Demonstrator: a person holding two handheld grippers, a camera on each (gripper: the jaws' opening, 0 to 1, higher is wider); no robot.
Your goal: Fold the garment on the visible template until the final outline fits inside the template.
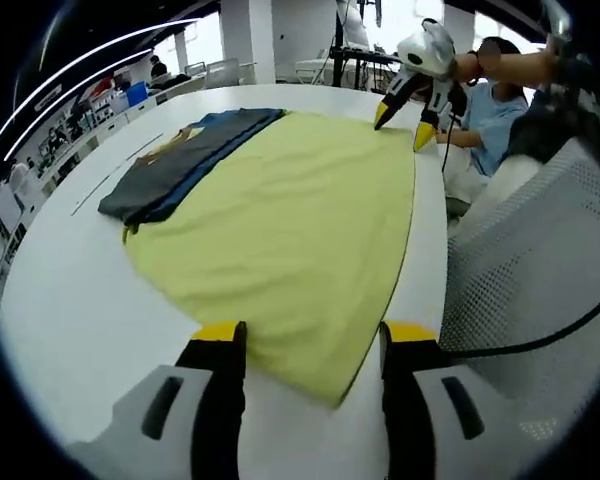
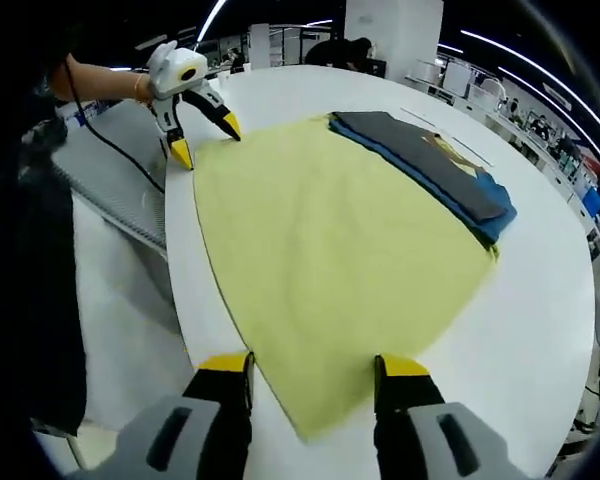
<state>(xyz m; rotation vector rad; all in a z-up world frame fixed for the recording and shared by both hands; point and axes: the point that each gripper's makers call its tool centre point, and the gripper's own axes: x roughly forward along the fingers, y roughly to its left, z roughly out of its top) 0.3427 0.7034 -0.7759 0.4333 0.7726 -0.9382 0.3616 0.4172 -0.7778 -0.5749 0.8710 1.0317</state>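
Note:
A large yellow cloth [image 1: 290,220] lies spread flat on the white table [image 1: 70,310]. A folded dark grey and blue garment stack [image 1: 185,165] rests along its far left edge. In the left gripper view, my left gripper [image 1: 315,340] is open, its jaws on either side of the cloth's near corner. My right gripper [image 1: 401,127] hovers open at the cloth's far right corner. In the right gripper view, my right gripper [image 2: 312,370] is open around the near corner of the yellow cloth [image 2: 330,240]. The left gripper [image 2: 207,140] is open at the far corner, and the folded stack [image 2: 430,160] lies to the right.
A white mesh chair [image 1: 540,260] stands close to the table's right edge. A person in a light blue shirt [image 1: 490,120] sits beyond it. Shelves and desks line the room behind. Bare tabletop [image 2: 540,300] lies beyond the cloth.

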